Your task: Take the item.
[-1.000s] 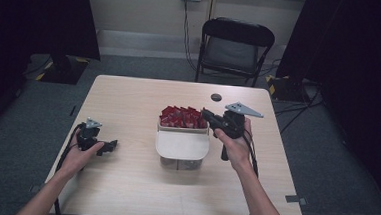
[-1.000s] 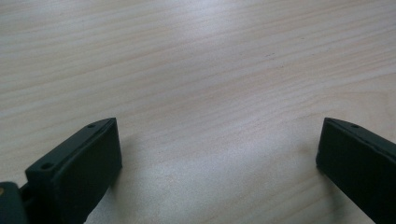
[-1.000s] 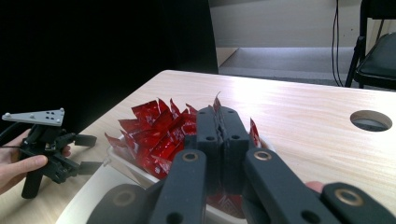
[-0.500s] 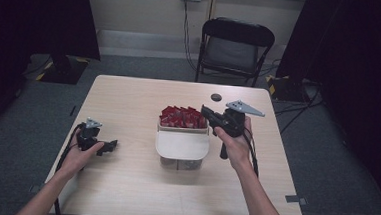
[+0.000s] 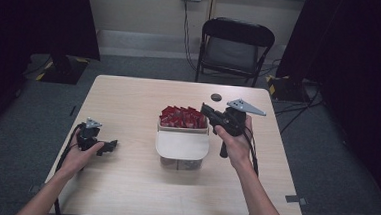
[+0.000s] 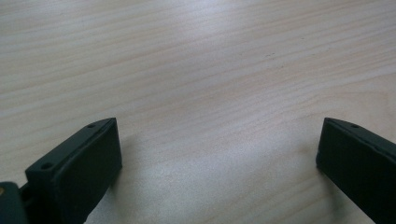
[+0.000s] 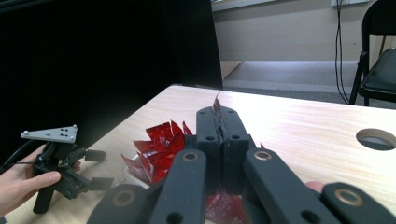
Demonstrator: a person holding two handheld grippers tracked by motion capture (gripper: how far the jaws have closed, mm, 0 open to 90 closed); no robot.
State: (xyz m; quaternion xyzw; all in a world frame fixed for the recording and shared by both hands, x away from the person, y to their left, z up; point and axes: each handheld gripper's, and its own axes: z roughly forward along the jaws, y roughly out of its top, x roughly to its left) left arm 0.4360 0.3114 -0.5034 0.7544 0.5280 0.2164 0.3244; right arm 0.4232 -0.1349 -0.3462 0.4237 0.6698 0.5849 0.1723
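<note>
Right gripper: jaws closed, pinching a red sachet whose corner protrudes beyond the fingertips. Remaining sachets fill the container below them. Judged light, thin, crinkly; grip an edge. Left gripper: wide open, empty, above the table.

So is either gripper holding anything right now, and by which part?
The right gripper pinches a red packet by its top edge, jaws shut. The left gripper is open on nothing.
</note>
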